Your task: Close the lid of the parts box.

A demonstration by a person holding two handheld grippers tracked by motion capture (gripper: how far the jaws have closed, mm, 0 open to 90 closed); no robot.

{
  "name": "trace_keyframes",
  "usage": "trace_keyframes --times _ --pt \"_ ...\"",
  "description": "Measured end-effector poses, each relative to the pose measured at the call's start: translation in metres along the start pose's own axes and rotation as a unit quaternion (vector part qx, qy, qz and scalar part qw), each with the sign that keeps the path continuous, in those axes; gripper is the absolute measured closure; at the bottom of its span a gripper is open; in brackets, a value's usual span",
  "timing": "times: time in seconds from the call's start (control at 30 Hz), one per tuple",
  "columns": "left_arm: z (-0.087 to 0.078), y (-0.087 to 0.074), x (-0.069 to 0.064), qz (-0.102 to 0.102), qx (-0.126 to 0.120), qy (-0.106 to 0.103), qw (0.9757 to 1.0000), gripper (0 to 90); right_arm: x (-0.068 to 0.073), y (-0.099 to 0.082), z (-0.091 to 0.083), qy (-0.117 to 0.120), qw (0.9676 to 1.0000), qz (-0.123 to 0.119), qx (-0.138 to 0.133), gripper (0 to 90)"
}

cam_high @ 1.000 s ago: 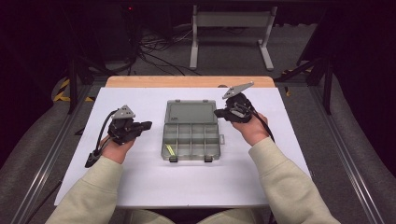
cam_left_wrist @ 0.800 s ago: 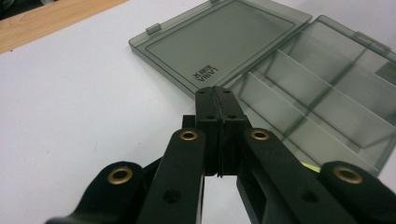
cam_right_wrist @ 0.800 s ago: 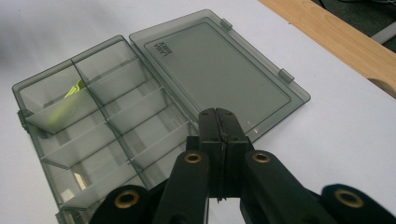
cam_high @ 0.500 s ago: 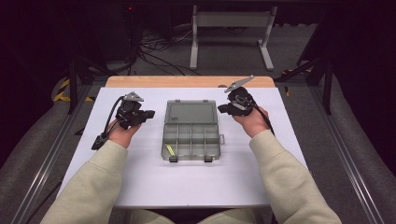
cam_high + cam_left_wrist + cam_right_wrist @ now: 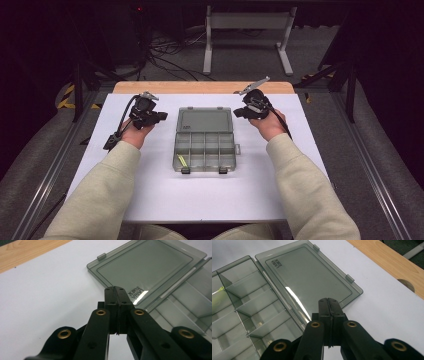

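A smoky clear plastic organiser box (image 5: 205, 150) lies open in the middle of the white table top, its flat lid (image 5: 198, 120) folded back toward the far side. A small yellow-green piece (image 5: 182, 160) rests in a near-left compartment. My left gripper (image 5: 161, 116) hovers just left of the lid (image 5: 147, 267), jaws pressed together and empty. My right gripper (image 5: 237, 113) hovers just right of the lid (image 5: 309, 280), also shut with nothing held. The divided tray (image 5: 249, 310) is seen beside the right jaws.
The white sheet (image 5: 200, 195) covers a wooden table whose bare edge (image 5: 200, 87) runs along the far side. Cables trail from both grippers. Beyond the table stand a metal frame (image 5: 247, 35) and floor cables. Rails run down both sides.
Both hands have moved away from me toward the far side, ending beside the lid instead of beside the tray. Both jaws stayed shut.
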State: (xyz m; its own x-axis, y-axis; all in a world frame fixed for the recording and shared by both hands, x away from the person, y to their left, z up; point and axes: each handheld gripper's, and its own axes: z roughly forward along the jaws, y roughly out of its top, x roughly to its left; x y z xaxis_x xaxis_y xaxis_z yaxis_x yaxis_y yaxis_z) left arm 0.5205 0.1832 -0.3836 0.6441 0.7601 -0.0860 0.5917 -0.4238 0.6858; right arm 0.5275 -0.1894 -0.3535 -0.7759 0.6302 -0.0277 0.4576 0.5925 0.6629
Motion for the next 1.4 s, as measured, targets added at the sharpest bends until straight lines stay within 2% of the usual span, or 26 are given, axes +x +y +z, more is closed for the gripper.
trace_keyframes --times 0.03,0.07,0.1,0.17,0.2,0.23,0.37,0.4,0.43,0.63,0.7,0.77,0.8,1.0,1.4 --pt "0.001 0.001 0.002 0.007 0.003 0.003 1.0 89.6 -0.001 0.0 0.001 0.0 1.0 0.002 0.001 90.0" --pt "0.002 0.0 0.002 -0.002 0.003 0.002 1.0 89.6 -0.002 0.0 0.002 0.0 1.0 0.002 0.002 90.0" --pt "0.003 0.001 0.004 0.009 0.005 0.005 0.9999 89.6 -0.003 0.0 0.003 -0.001 1.0 0.003 0.004 90.0" --pt "0.008 0.0 0.004 0.005 0.012 0.005 0.9999 89.6 -0.006 -0.001 0.007 -0.004 0.9999 0.004 0.009 90.0" --pt "0.01 -0.001 0.004 0.011 0.015 0.012 0.9998 89.5 -0.008 -0.002 0.009 -0.005 0.9999 0.003 0.012 90.0" --pt "0.012 -0.001 0.003 0.004 0.018 0.01 0.9998 89.6 -0.01 -0.002 0.012 -0.003 0.9998 0.008 0.018 90.0" --pt "0.016 -0.002 0.009 0.003 0.023 0.012 0.9997 89.6 -0.016 -0.006 0.024 0.0 0.9991 0.019 0.038 90.0" --pt "0.019 -0.002 0.01 0.002 0.026 0.011 0.9996 89.6 -0.017 -0.007 0.026 0.001 0.9989 0.024 0.041 90.0" --pt "0.022 -0.003 0.01 -0.01 0.027 0.007 0.9996 89.6 -0.017 -0.007 0.026 0.001 0.9989 0.024 0.041 90.0" --pt "0.032 -0.006 0.009 -0.012 0.035 -0.007 0.9993 89.6 -0.022 -0.012 0.035 -0.001 0.998 0.033 0.054 90.0" --pt "0.035 -0.006 0.01 -0.002 0.039 -0.011 0.9992 89.6 -0.023 -0.016 0.038 0.0 0.9977 0.037 0.057 90.0" --pt "0.037 -0.006 0.009 -0.005 0.045 -0.014 0.9989 89.4 -0.023 -0.02 0.042 0.002 0.9973 0.04 0.061 90.0" --pt "0.04 -0.006 0.008 0.004 0.051 -0.011 0.9987 89.4 -0.023 -0.022 0.043 0.003 0.9972 0.041 0.063 90.0" --pt "0.049 -0.009 0.007 -0.007 0.066 -0.014 0.9977 89.5 -0.024 -0.027 0.049 0.005 0.9965 0.043 0.072 90.0" --pt "0.061 -0.013 0.007 -0.008 0.094 -0.029 0.9951 89.5 -0.02 -0.031 0.06 0.017 0.9949 0.042 0.09 90.0"
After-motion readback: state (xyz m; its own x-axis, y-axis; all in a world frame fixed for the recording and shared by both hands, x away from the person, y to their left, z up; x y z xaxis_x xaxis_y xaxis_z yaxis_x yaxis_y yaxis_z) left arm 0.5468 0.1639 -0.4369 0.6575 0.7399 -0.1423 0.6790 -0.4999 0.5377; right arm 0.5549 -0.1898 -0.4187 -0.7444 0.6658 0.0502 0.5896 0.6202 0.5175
